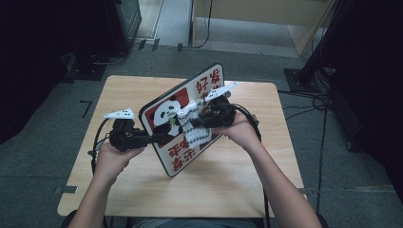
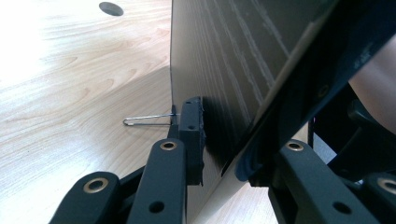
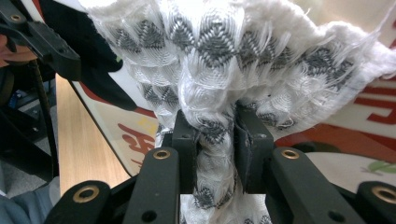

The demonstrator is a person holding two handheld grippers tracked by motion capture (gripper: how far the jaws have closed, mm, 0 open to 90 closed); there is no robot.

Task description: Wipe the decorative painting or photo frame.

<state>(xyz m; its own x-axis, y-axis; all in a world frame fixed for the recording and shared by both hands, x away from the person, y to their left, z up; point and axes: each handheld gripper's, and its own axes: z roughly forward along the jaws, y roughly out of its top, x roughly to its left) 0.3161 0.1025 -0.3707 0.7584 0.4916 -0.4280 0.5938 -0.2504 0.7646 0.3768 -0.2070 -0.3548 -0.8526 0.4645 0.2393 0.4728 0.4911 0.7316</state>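
Note:
A panda sign board (image 1: 209, 81) with red characters stands tilted on its lower edge on the wooden table (image 1: 142, 190). My left gripper (image 1: 159, 138) is shut on the board's left edge; in the left gripper view its jaws (image 2: 224, 140) clamp the board's thin edge (image 2: 224, 70), the brown back facing the camera. My right gripper (image 1: 197, 122) is shut on a bunched white and grey patterned cloth (image 1: 195, 129), which lies against the board's printed face. In the right gripper view the cloth (image 3: 224, 51) bulges above the gripper (image 3: 217, 140), with the sign (image 3: 373, 107) behind it.
A thin wire loop (image 2: 144, 120) lies on the table by the board's foot, and a round hole (image 2: 111, 8) sits farther off. Cables (image 1: 309, 102) run across the floor at the right. Dark equipment (image 1: 119, 23) and a pale desk (image 1: 266, 14) stand beyond the table.

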